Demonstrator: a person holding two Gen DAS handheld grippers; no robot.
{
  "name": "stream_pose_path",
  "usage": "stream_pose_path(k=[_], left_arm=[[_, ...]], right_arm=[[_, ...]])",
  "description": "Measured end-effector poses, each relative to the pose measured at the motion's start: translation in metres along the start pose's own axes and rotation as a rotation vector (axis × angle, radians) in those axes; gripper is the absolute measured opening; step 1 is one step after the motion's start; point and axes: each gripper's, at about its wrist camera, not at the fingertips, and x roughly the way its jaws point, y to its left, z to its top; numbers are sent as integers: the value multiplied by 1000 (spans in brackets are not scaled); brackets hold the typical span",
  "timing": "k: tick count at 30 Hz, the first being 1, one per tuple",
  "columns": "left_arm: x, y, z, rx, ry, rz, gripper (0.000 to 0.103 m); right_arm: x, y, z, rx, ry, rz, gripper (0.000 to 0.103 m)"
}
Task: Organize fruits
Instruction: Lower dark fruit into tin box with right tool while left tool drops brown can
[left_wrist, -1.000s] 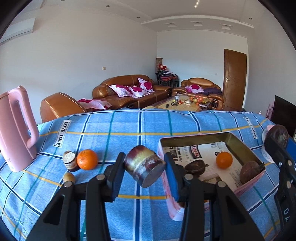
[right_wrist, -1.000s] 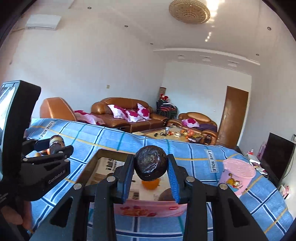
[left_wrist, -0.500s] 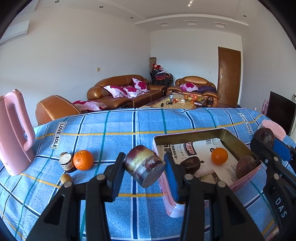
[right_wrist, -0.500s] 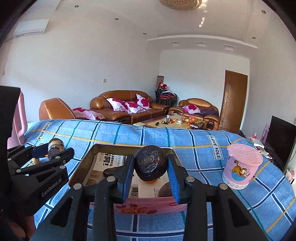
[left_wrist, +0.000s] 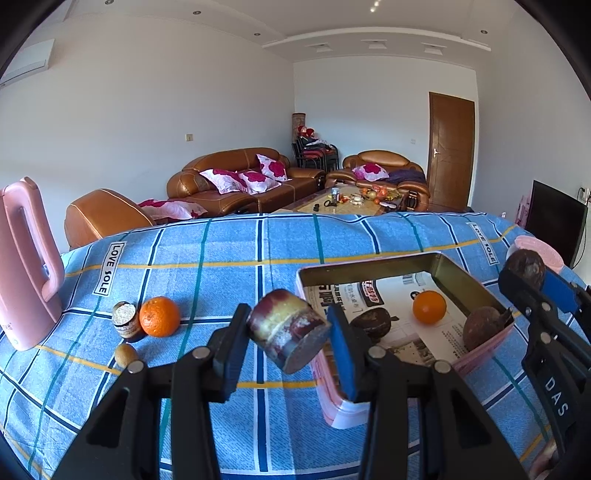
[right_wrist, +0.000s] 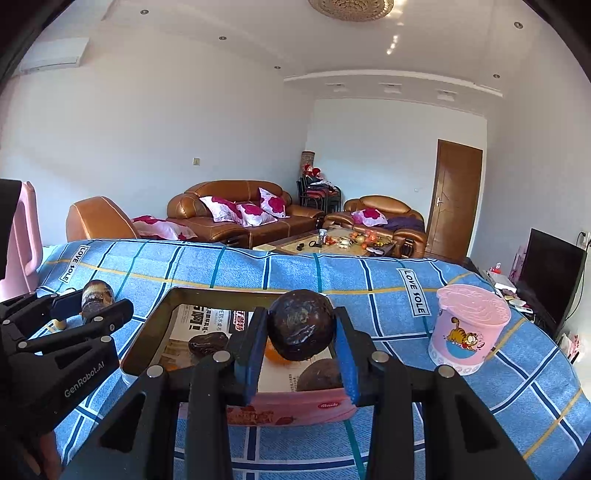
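My left gripper (left_wrist: 287, 322) is shut on a short purple and yellow cut piece of cane (left_wrist: 288, 332), held above the blue checked cloth just left of the tin box (left_wrist: 369, 267). My right gripper (right_wrist: 301, 332) is shut on a round dark fruit (right_wrist: 300, 314) over the box's near edge (right_wrist: 221, 291). The box is lined with newspaper and holds an orange (left_wrist: 429, 307) and two dark fruits (left_wrist: 373, 320) (left_wrist: 482, 328). On the cloth to the left lie another orange (left_wrist: 159, 316), a cut cane stub (left_wrist: 125, 319) and a small brown fruit (left_wrist: 125, 353).
A tall pink jug (left_wrist: 26, 266) stands at the table's left edge. A pink cartoon cup (right_wrist: 469, 332) stands to the right of the box. Beyond the table's far edge are brown sofas and a coffee table.
Both grippers keep their holds. The two views have shifted only slightly, and nothing on the table has moved.
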Motion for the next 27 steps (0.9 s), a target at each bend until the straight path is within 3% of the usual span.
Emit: stream_pose_path(k=[8,13,17,22,23,27], left_arm=[[1,-3,0,-6,7,-54,44],[27,-26,8,10,107,-109,44],[40,-47,12,43,112,-107,44],[55,-56,11,43,168,-140,44],[57,-56,11,41,173,-147,44],[62,-62,10,64,197,-155,44]], right_arm=[[3,-7,1,22,27,-48,38],[21,-8,16,-27,74,-39,38],[47,-20,34,24,127,1,38],[62,-27,10,86,146,27,38],[71,-27,11,94,189,47,38],[74,-31,10,130,192,94,38]])
